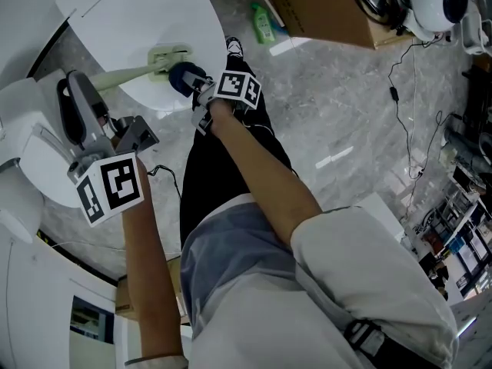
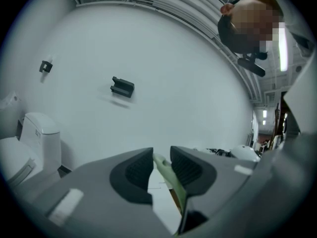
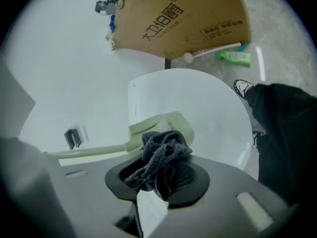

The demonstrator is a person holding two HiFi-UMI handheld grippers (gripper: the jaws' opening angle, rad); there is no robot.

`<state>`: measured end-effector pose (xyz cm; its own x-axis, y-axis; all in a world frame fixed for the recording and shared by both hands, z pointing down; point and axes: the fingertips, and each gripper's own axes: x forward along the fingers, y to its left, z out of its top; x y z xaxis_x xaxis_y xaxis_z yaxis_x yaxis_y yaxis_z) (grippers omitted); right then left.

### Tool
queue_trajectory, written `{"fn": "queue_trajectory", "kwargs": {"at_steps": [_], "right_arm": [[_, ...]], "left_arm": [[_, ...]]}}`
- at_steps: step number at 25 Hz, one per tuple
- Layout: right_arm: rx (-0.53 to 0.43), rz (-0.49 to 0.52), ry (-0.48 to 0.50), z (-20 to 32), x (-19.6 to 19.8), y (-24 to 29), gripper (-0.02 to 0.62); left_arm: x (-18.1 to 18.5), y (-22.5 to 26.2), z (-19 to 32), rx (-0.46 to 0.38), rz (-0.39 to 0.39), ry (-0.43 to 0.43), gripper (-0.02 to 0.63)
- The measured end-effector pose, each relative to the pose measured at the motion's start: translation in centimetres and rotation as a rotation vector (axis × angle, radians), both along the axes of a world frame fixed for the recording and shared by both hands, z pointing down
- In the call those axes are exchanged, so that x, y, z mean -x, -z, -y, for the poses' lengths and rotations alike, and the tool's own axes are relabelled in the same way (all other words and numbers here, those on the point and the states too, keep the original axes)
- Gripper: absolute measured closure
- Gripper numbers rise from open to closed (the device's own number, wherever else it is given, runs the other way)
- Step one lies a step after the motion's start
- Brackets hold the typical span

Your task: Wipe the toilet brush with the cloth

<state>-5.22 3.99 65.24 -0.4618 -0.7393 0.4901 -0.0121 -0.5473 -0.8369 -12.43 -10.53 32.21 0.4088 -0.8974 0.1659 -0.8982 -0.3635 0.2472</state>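
Observation:
The pale green toilet brush (image 1: 142,71) lies across the closed white toilet lid (image 1: 108,14), its flat head (image 3: 161,126) over the lid. My left gripper (image 1: 115,133) is shut on the brush's handle (image 2: 171,175), which shows as a thin green strip between the pads. My right gripper (image 1: 196,87) is shut on a dark blue cloth (image 3: 161,157), bunched between the jaws. The cloth (image 1: 184,77) sits right at the brush head, close to touching it.
A white toilet tank (image 1: 23,160) is at the left. A cardboard box (image 1: 323,10) and a green bottle (image 1: 264,23) lie on the grey marble floor beyond. My own dark trouser leg (image 1: 223,152) and shoe (image 1: 234,46) stand beside the toilet. Cables (image 1: 407,98) trail at right.

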Motion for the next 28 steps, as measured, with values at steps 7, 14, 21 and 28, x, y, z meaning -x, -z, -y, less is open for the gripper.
{"fn": "queue_trajectory", "kwargs": {"at_steps": [7, 14, 21, 28], "right_arm": [[0.021, -0.242, 0.125, -1.1, -0.4, -0.4, 0.5], [0.061, -0.525, 0.354, -1.2, -0.5, -1.0, 0.5], [0.046, -0.758, 0.619, -1.1, -0.4, 0.1, 0.499], [-0.02, -0.783, 0.637, 0.6, -0.8, 2.7, 0.499]], "left_arm": [[-0.1, 0.0, 0.2, 0.0, 0.003, 0.003, 0.606], [0.0, -0.1, 0.1, -0.002, 0.0, 0.003, 0.606], [0.3, -0.1, 0.0, -0.002, -0.007, 0.008, 0.606], [0.2, 0.0, 0.0, 0.0, -0.01, 0.013, 0.606]]}}
